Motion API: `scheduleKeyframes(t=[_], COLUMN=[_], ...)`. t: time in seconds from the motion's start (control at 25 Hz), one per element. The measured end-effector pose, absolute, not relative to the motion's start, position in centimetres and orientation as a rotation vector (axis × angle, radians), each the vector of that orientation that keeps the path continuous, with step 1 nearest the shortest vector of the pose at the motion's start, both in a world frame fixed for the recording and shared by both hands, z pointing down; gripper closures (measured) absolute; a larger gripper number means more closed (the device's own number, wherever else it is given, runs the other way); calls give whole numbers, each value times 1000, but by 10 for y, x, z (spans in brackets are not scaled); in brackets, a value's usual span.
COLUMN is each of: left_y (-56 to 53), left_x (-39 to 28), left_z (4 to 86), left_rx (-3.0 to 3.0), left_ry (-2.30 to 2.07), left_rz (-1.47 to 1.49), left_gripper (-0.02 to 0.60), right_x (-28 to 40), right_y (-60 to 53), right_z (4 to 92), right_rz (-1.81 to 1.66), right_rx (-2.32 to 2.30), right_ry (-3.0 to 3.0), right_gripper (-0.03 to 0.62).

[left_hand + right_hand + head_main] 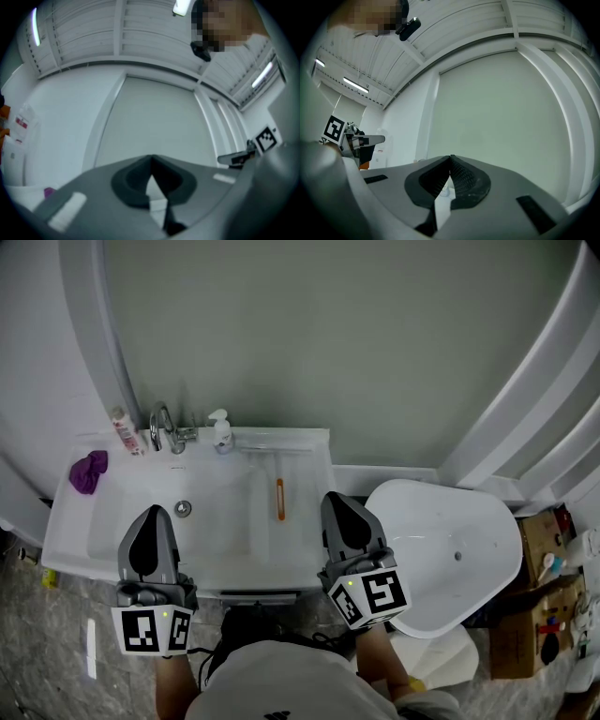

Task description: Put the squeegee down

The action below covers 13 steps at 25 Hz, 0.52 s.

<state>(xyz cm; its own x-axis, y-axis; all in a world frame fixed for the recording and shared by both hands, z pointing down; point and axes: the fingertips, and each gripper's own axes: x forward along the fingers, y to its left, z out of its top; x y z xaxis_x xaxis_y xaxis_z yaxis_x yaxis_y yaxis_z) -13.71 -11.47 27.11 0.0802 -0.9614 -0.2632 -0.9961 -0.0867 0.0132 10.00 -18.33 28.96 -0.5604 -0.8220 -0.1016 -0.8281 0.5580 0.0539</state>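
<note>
The squeegee (279, 498), with an orange handle and a pale blade end toward the wall, lies flat on the right side of the white sink (234, 559). No gripper touches it. My left gripper (150, 517) hovers over the sink's front left, shut and empty, its jaws meeting at the tip (151, 160). My right gripper (336, 504) hangs at the sink's right front corner, just right of the squeegee handle, also shut with nothing between its pads (450, 160). Both point up toward the grey-green wall.
At the sink's back stand a faucet (164, 427), a pump bottle (222, 432) and a tube (125, 432). A purple cloth (88, 472) lies at the left. A white toilet (441, 549) sits to the right, with cardboard boxes (534, 615) beyond it.
</note>
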Motion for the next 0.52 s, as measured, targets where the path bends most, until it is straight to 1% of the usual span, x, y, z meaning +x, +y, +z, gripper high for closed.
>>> scheduleKeyframes(t=[0.52], left_y=[-122], left_x=[-135], left_z=[271], left_rx=[-2172], left_ry=[2000], left_rz=[286], left_gripper=[573], right_x=[98], right_y=[-192], right_z=[291], right_rz=[138], right_rx=[-1419], right_ry=[2718], right_gripper=[592])
